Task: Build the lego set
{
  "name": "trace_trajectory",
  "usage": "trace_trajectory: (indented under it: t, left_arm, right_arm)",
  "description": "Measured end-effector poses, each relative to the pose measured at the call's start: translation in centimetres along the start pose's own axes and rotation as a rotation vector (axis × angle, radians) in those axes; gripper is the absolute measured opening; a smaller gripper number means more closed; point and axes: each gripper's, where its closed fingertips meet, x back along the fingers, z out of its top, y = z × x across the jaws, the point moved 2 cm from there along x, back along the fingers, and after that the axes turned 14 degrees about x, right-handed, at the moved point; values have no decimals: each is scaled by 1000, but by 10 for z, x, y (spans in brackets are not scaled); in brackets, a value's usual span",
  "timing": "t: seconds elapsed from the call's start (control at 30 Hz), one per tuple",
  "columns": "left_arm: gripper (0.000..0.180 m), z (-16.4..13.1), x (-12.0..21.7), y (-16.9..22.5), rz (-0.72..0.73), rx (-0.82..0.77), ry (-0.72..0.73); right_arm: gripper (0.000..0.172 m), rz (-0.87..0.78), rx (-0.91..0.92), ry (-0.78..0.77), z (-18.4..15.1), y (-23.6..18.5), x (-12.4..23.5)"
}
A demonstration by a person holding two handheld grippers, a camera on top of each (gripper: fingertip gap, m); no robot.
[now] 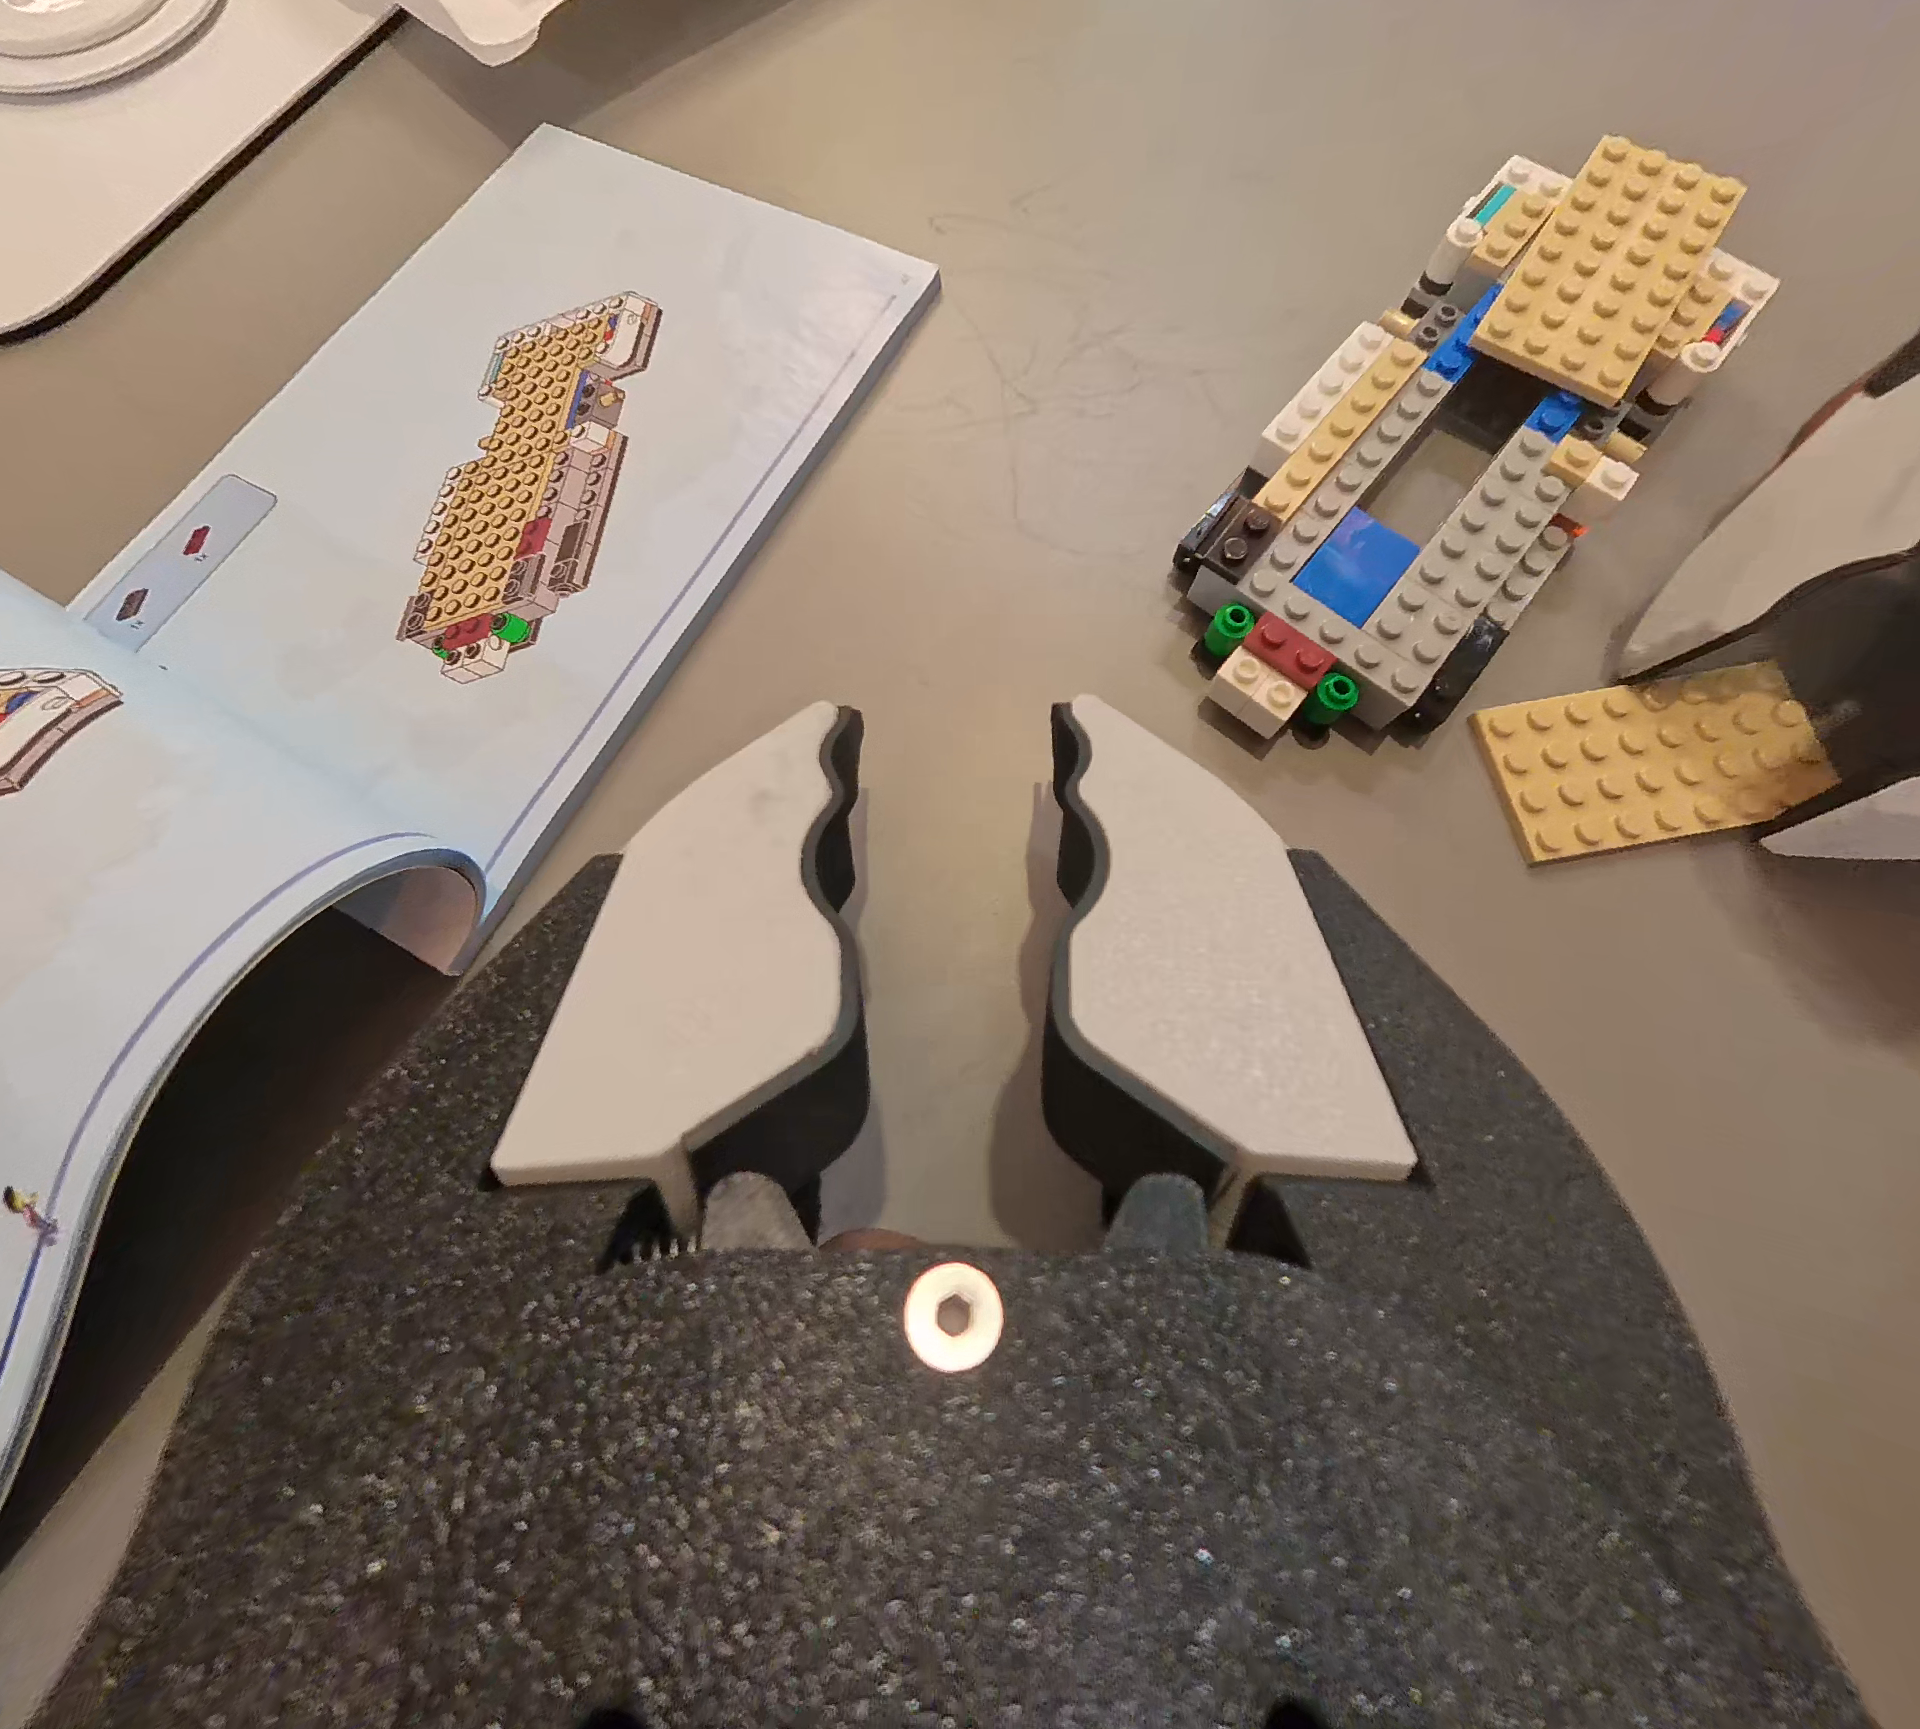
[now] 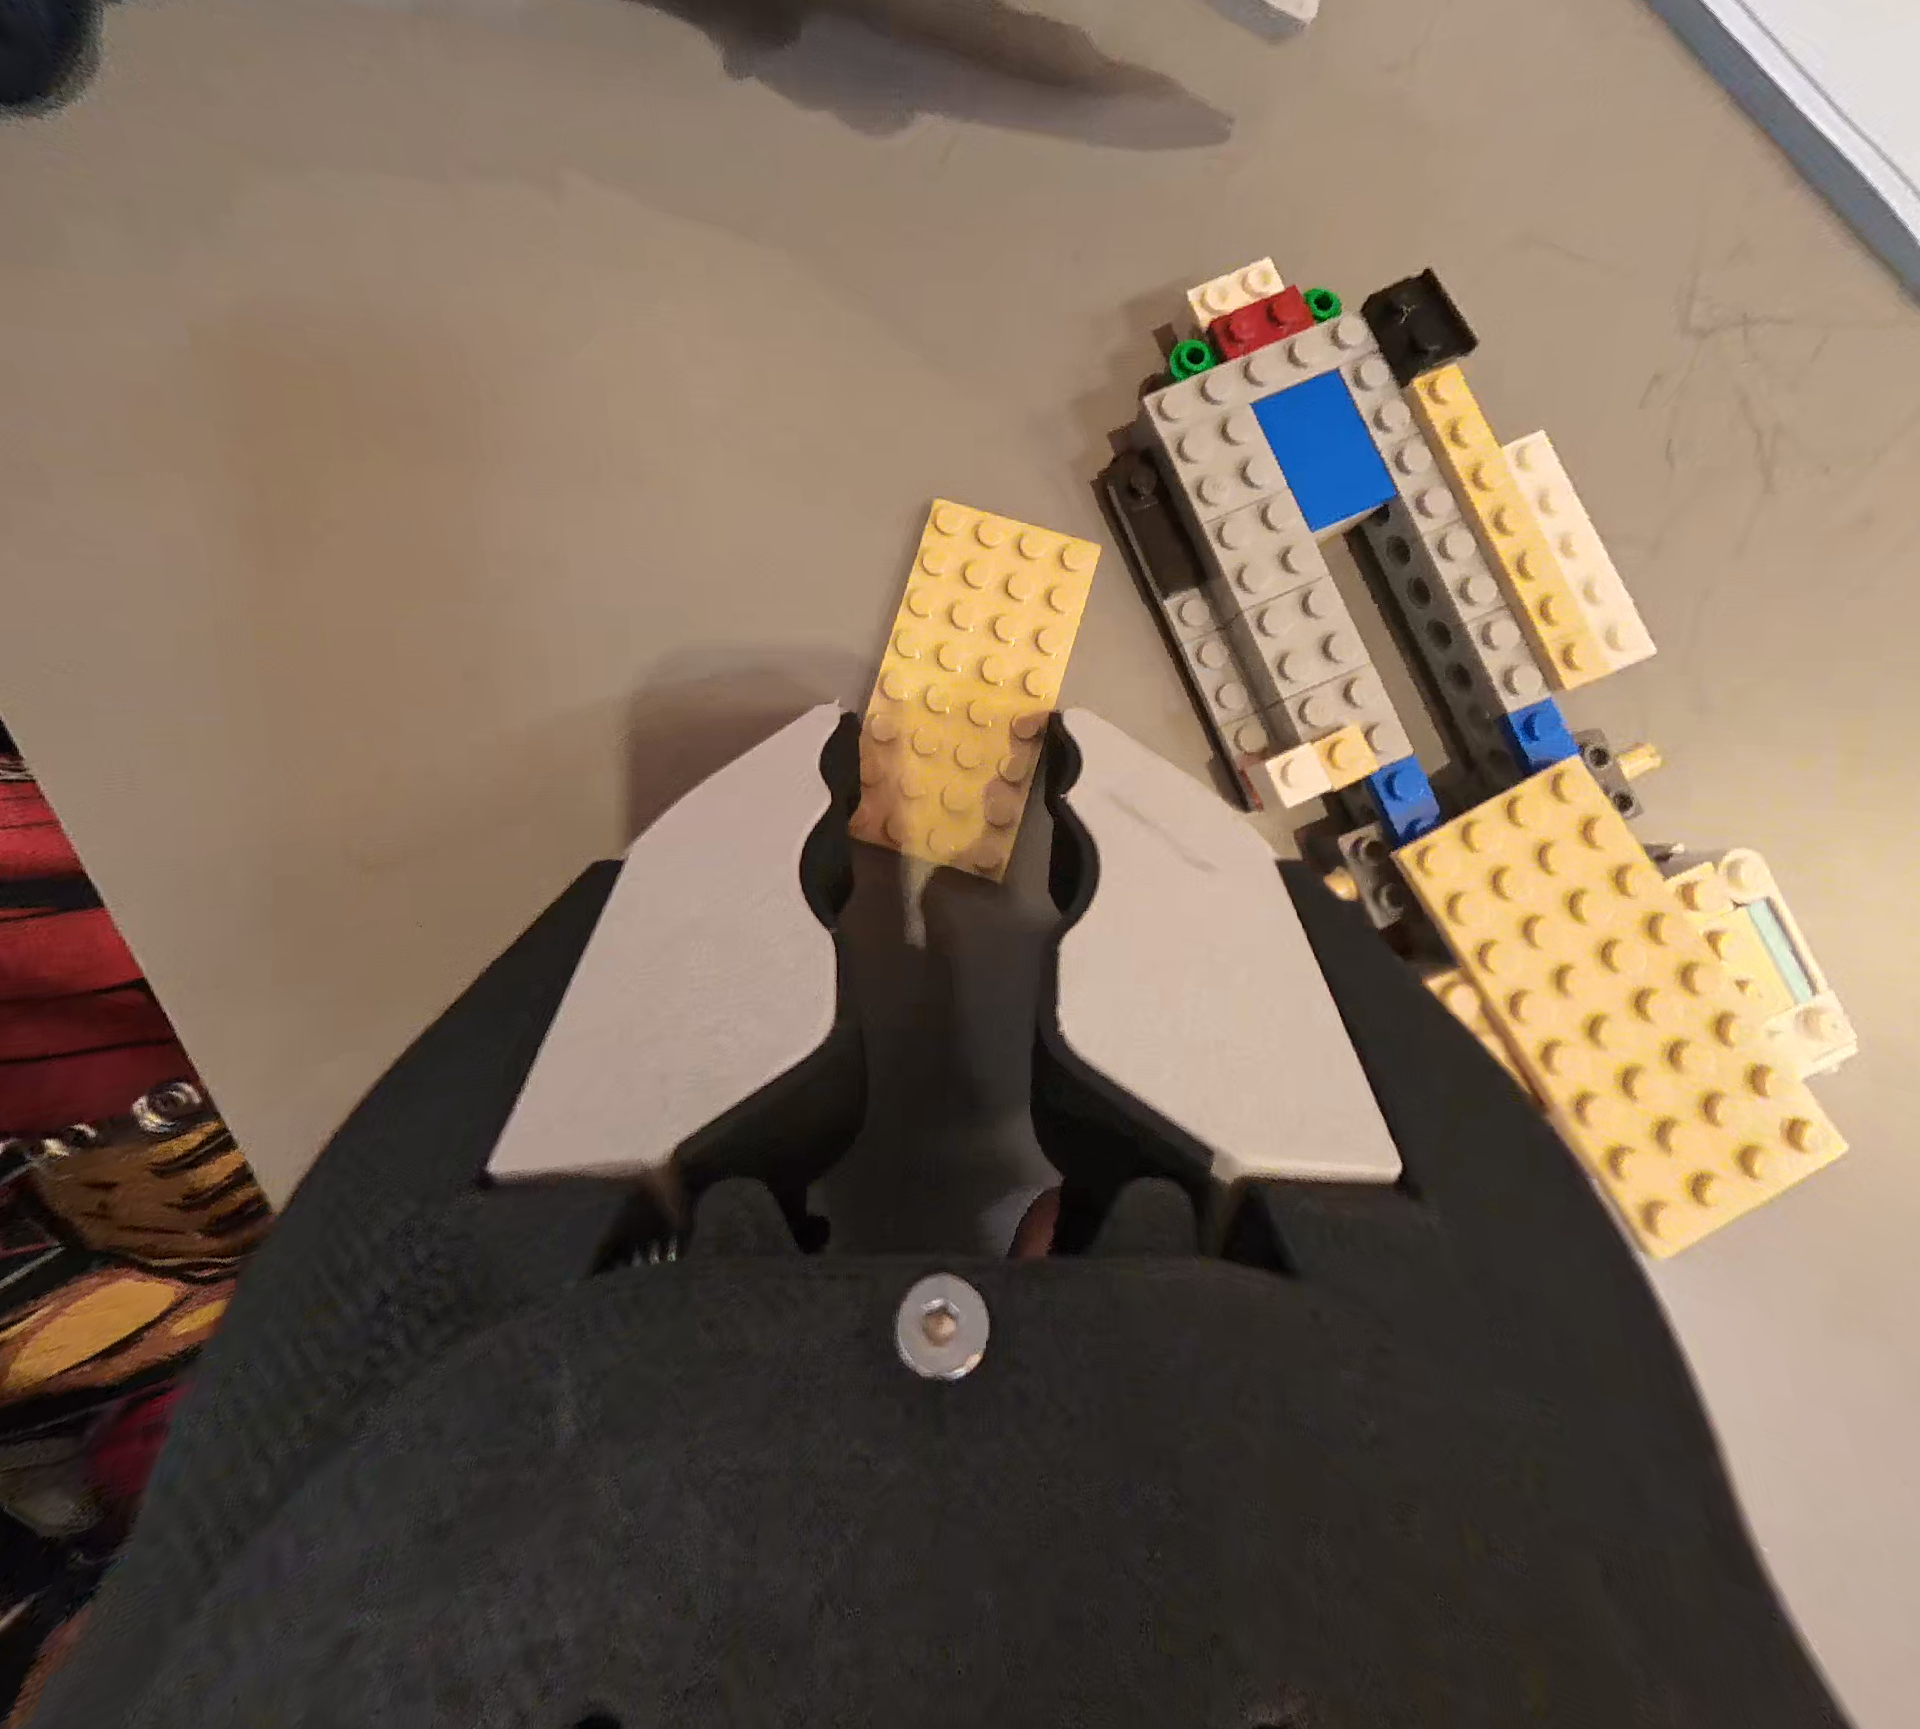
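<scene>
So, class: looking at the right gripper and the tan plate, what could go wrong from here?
1. The right gripper pinches only one end of the tan plate; it may pivot or slip.
2. The brick model lies close beside it and could be knocked.
3. On the model, the larger tan plate looks tilted and might come loose.

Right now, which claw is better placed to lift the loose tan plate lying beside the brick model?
The right claw, probably: its fingers already press both long edges of the loose tan plate. The left claw hangs open over bare table, off to the side of the brick model.
</scene>
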Motion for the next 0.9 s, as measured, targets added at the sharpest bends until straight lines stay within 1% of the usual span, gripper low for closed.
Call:
trace_trajectory:
  t: [0.2,0.43,0.5,0.57,0.67,0.7,0.8,0.9]
  left_arm:
    - [36,5,8,-5,14,16,33]
    - [36,8,13,-10,21,37,52]
    - [36,8,14,-11,23,39,53]
    - [36,8,14,-12,24,41,56]
    - [36,7,15,-12,20,47,58]
    - [36,6,16,-12,19,49,56]
    - [36,4,17,-13,15,57,54]
    - [36,5,18,-10,-2,62,59]
  right_arm:
    - [34,45,122,-8,12,2,-6]
    - [34,90,289,58,51,4,-9]
    - [34,131,318,64,59,2,-16]
    - [34,135,340,56,65,1,-27]
    - [37,144,343,52,65,2,-34]
    - [42,149,328,65,65,4,-32]
    - [50,120,266,106,57,23,-11]
    - [59,43,241,74,31,56,15]
